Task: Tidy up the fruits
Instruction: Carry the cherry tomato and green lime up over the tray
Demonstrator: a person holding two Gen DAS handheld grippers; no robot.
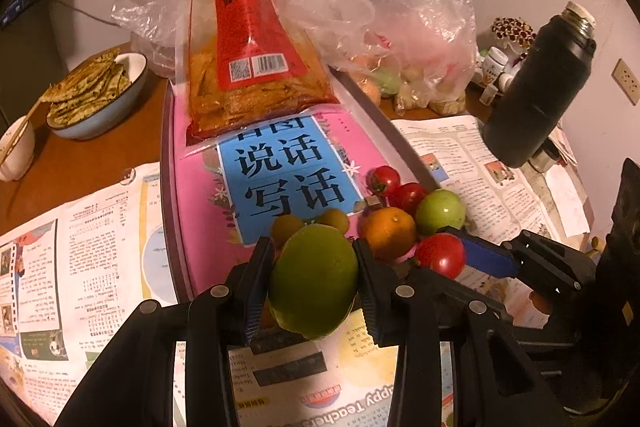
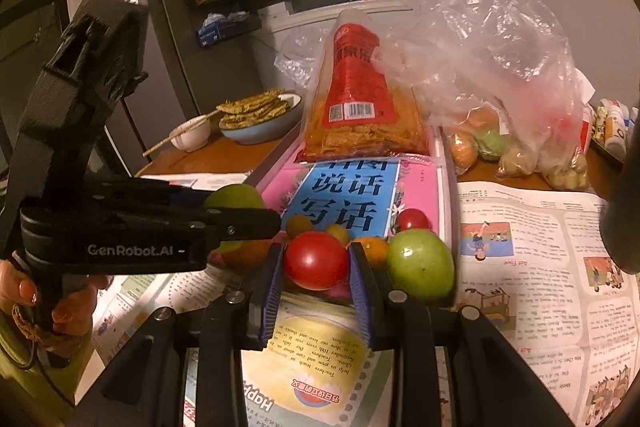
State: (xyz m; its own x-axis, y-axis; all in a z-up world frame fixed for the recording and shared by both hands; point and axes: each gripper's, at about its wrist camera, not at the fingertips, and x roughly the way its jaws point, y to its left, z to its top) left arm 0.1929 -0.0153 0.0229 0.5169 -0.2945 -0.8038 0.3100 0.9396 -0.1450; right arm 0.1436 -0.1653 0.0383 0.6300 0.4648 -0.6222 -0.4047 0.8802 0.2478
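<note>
2 fruits are clamped at once, the left gripper (image 1: 314,283) on a green fruit (image 1: 313,281) and the right gripper (image 2: 316,263) on a red tomato (image 2: 316,259), probably to carry them from the pile on the pink book (image 1: 200,163).

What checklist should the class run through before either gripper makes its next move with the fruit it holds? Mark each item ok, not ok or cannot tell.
1. Left gripper shut on the large green fruit: ok.
2. Right gripper shut on the red tomato: ok.
3. Both fruits sit centred between the fingers: ok.
4. Grippers apart from each other: cannot tell, they are very close.
5. Loose green fruit out of the right gripper's way: not ok, it sits right beside it.
6. Destination for the fruits visible: cannot tell.
</note>
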